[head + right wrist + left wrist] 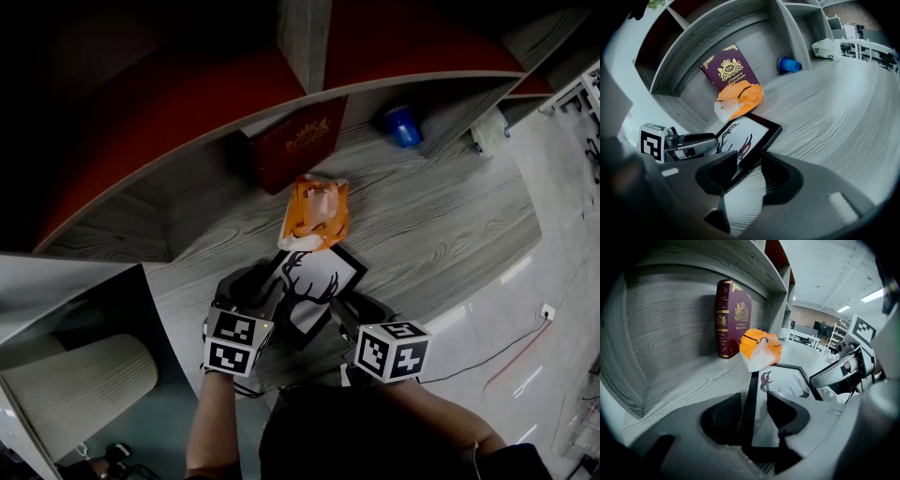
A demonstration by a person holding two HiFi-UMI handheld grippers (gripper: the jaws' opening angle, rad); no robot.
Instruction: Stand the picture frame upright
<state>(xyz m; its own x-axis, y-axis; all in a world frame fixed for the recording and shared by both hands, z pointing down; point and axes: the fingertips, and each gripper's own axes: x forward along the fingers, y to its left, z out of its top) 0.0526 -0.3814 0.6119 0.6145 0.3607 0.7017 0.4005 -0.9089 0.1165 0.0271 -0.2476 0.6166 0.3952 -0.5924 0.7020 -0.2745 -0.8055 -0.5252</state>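
Mid-picture, the left gripper (267,286) and right gripper (345,302), jaws spread, each straddle an edge of the picture frame (319,277).

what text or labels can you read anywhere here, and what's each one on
Nothing reads clearly enough to quote.
Maroon book: gold lettering around a crest, too small and blurred to read.
Picture frame: an antlered deer silhouette, no words.
Orange bag: no print can be made out.
Cubes on the left gripper and right gripper: black-and-white square markers, no letters.
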